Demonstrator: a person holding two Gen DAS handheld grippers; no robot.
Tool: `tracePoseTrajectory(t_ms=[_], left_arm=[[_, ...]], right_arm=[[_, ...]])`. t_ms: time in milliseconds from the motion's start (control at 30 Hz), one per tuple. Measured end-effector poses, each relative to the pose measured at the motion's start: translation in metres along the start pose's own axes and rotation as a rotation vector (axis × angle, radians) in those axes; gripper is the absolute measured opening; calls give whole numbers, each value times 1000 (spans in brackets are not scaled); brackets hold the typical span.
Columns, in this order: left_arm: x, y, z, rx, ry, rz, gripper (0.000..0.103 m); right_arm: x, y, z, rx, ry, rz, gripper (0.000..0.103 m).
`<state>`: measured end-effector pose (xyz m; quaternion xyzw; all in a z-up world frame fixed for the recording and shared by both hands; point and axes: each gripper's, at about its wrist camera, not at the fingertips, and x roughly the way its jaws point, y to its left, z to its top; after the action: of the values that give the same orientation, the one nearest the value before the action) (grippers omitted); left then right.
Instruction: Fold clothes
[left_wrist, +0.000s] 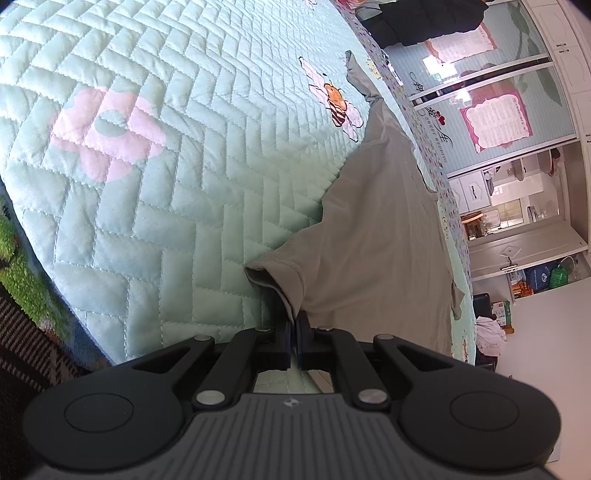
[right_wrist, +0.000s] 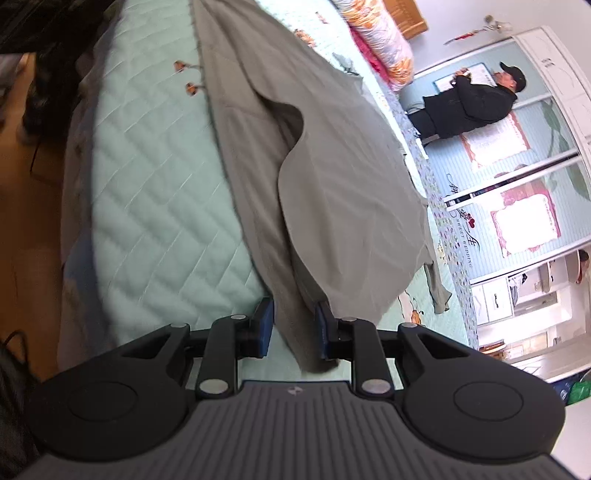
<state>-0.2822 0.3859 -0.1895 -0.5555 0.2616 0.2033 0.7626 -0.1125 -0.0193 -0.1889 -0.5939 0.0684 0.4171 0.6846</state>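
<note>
Grey cloth, a thin top or the like (left_wrist: 369, 229), lies spread on the bed (left_wrist: 147, 184), w/ one long side near the bed's edge and part of it folded over itself.

Left gripper (left_wrist: 294, 325): jaws pinched tight on a hemmed corner of the cloth. The corner is lifted a bit off the green quilt.

Right gripper (right_wrist: 294, 321): jaws part way apart, w/ a thick bunch of the cloth between them. The blue pads don't look pressed on it, so I'd say it is let go, not held.

My guess at the step: make one fold, then flatten it.

How to do it well:
- Keep the left pinch tight so the corner can't slip.
- Right side should grab only the edge it needs, not the whole bunch, or the fold gets lumpy.
- Lift both ends the same, so the cloth stays flat and the edges line up.
- Keep the cloth away from the bed's edge, it could slide off.
- Smooth the bumps in the middle before the next fold.
</note>
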Motion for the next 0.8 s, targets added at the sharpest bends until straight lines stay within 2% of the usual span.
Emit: tracePoseTrajectory(t_ms=[233,467,633,700,800], left_arm=[[0,1,0,-5,-1,-4,3],[0,0,-1,2,-3,3,3],[0,-1,-1,-2,-2,3,3],[0,-1,-1,-2,-3,5,3],[0,-1,-1,0,-4,6,3]], right_arm=[[12,-3,4,-2,-20,15,25],[16,-5,7,53,-27,8,24],[18,-3,8,70,-20,-8,17],[17,2,10,77,-6,-12,7],[17,6,11,92,6,-20,2]])
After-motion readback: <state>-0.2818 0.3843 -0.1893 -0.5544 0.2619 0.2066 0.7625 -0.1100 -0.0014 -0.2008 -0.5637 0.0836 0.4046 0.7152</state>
